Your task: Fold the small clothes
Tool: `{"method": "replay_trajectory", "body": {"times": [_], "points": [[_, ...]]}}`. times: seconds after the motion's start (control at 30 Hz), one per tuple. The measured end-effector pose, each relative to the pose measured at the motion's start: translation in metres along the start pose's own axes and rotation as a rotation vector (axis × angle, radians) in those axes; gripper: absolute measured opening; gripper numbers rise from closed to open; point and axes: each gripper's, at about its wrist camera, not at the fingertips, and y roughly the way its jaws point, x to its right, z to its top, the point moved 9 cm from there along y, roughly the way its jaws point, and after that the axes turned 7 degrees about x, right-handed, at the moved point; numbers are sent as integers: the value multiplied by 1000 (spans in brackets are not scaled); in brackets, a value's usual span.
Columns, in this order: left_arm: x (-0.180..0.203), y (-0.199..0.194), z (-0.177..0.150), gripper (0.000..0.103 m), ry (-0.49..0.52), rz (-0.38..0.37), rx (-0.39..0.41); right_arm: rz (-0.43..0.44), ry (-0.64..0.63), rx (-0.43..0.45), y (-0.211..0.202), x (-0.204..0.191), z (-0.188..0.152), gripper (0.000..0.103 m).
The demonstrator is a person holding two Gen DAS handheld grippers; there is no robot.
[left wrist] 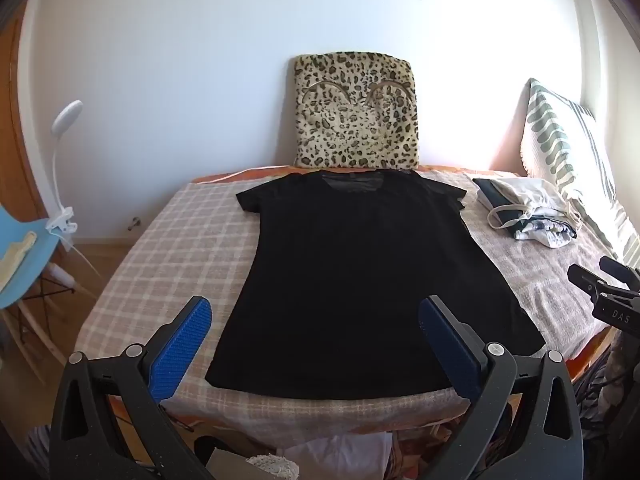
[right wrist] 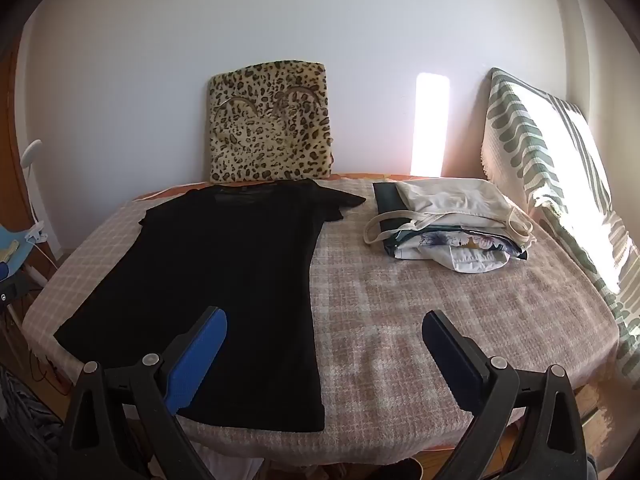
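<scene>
A black T-shirt (left wrist: pixel 360 272) lies spread flat on the checked blanket (left wrist: pixel 172 248), collar toward the wall and hem toward me. My left gripper (left wrist: pixel 316 312) hovers open above the hem's left part, nothing between its blue pads. In the right wrist view the same T-shirt (right wrist: pixel 224 280) fills the left half of the blanket (right wrist: pixel 440 320). My right gripper (right wrist: pixel 324 324) stands open over the shirt's right edge near the hem, empty. Its black body (left wrist: pixel 608 292) shows at the right rim of the left wrist view.
A stack of folded clothes (right wrist: pixel 448 220) with a cream top sits at the back right. A leopard-print cushion (right wrist: pixel 272 124) leans on the wall; a green-striped pillow (right wrist: pixel 560 184) stands at the right. A blue chair (left wrist: pixel 24 260) and clip lamp (left wrist: pixel 64 168) are left of the bed.
</scene>
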Motion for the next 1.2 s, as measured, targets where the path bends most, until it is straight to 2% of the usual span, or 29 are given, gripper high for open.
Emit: {"method": "replay_trajectory", "body": {"times": [0.23,0.47,1.2], "points": [[3,-2,-2,103,2,6,-3,1,-1,-7,-1,-1,-1,100],[-5,-6,10,103,-2,10,7,-1,-4,-6,-1,0,-1,100],[-7,-7,9,103,-24,22,22,3,-4,-5,-1,-2,-2,100]]}}
